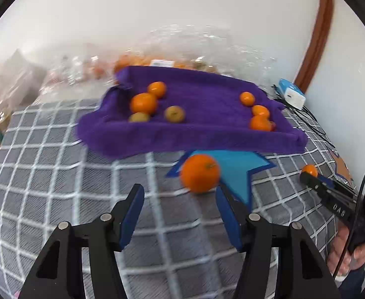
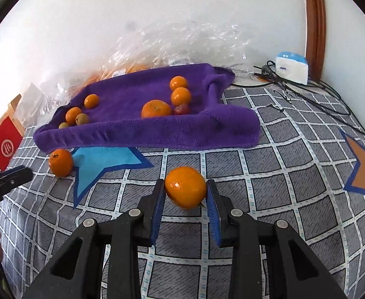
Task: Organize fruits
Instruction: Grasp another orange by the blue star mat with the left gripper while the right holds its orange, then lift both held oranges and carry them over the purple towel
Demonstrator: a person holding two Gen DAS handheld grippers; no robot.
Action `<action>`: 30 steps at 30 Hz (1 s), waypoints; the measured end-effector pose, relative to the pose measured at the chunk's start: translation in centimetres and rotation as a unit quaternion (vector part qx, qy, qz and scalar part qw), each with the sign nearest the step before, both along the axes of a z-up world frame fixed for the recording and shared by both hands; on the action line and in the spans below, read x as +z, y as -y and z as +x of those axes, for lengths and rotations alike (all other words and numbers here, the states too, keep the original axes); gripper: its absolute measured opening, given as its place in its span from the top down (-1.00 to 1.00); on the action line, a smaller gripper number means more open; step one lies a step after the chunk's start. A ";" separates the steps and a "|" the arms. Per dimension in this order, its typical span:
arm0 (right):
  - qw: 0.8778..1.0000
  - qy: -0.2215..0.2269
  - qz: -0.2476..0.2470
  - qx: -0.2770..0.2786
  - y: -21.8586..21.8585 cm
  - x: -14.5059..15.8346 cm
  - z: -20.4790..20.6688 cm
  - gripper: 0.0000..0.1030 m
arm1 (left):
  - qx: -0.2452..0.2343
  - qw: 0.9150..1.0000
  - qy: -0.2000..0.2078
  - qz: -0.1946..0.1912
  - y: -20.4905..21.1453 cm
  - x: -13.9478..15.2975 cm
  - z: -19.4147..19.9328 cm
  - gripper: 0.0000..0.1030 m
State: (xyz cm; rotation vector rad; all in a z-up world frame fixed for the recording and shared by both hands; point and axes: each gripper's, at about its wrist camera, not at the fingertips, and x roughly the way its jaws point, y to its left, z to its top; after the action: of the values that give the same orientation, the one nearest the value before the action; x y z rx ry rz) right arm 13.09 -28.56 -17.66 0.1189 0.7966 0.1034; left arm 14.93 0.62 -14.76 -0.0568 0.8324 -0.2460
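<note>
the right gripper pinches a mandarin between its fingers, likely bound for the purple towel where sorted fruit lies. the left gripper hangs with fingers spread beside a loose mandarin on the checked bedcover. the towel's raised front fold stands between.

Plush purple towel, seemingly crinkly clear plastic bags, glossy dimpled orange peel.
</note>
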 end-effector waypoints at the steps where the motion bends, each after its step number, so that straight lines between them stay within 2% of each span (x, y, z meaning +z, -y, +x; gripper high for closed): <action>1: 1.000 -0.002 0.001 0.000 0.0 0.0 0.1 0.37 | -0.002 1.000 0.000 0.006 0.7 -0.1 0.5 -0.15; 8: 1.000 -0.006 0.005 0.004 0.0 -0.3 0.3 0.37 | -0.004 1.000 -0.016 0.027 3.2 -1.8 2.8 -0.15; 13: 1.000 -0.012 0.008 0.010 -0.1 -0.4 0.5 0.37 | -0.009 0.999 -0.009 0.038 3.4 -2.9 3.1 -0.15; 14: 1.000 -0.010 0.007 0.010 -0.1 -0.4 0.4 0.37 | -0.009 0.999 -0.011 0.034 3.2 -2.9 3.2 -0.14; 16: 1.000 -0.010 0.008 0.013 -0.2 -0.4 0.4 0.37 | -0.012 1.000 -0.005 0.016 2.9 -2.8 3.1 0.09; 18: 1.000 -0.012 0.011 0.015 -0.2 -0.5 0.5 0.37 | -0.009 1.000 -0.008 0.008 2.6 -2.9 3.1 0.21; 24: 1.000 -0.014 0.015 0.021 -0.4 -0.5 0.4 0.37 | -0.005 1.000 0.005 -0.017 1.9 -2.4 2.7 0.21; 30: 0.999 -0.016 0.026 0.028 -0.3 -0.6 0.4 0.37 | 0.022 0.998 0.027 -0.045 0.7 -1.7 2.1 0.21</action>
State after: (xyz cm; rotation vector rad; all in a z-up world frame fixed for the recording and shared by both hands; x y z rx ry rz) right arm 13.52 -28.27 -18.21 0.1485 0.8301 0.1754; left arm 17.08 -0.07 -16.50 -0.1525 0.7656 -0.2434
